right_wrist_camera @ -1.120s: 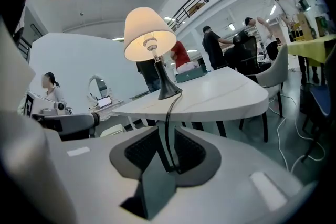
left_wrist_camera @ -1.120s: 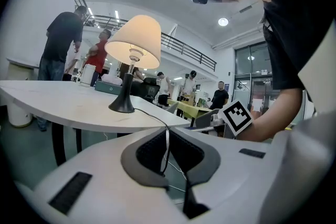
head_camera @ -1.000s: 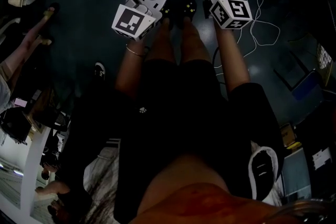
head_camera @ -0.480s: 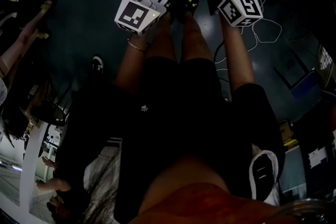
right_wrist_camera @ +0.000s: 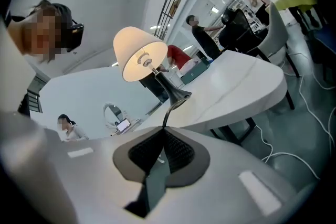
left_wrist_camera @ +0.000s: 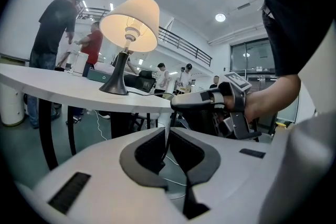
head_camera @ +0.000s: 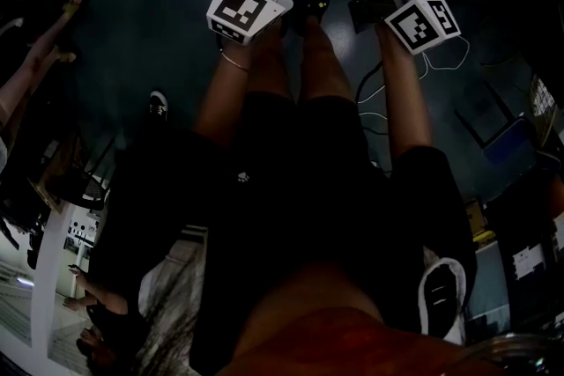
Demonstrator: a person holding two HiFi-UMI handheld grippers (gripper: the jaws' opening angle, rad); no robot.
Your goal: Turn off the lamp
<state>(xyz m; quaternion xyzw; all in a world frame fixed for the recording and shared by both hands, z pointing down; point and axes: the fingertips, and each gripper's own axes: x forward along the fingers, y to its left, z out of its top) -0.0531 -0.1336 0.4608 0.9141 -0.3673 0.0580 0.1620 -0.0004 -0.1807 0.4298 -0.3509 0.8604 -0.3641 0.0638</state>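
White table (left_wrist_camera: 79, 93) ahead carries the lamp (left_wrist_camera: 131, 23), lit, its cord (right_wrist_camera: 167, 113) dropping off the edge. The right gripper (right_wrist_camera: 164, 130) has just been closing and now pinches that cord, and the left gripper (left_wrist_camera: 168, 129) seems clamped on it lower down. Best play looks like steadying the cord and working its switch without tugging the base; people (left_wrist_camera: 55, 23) behind the table and a floor cable (left_wrist_camera: 98, 124) are well clear.
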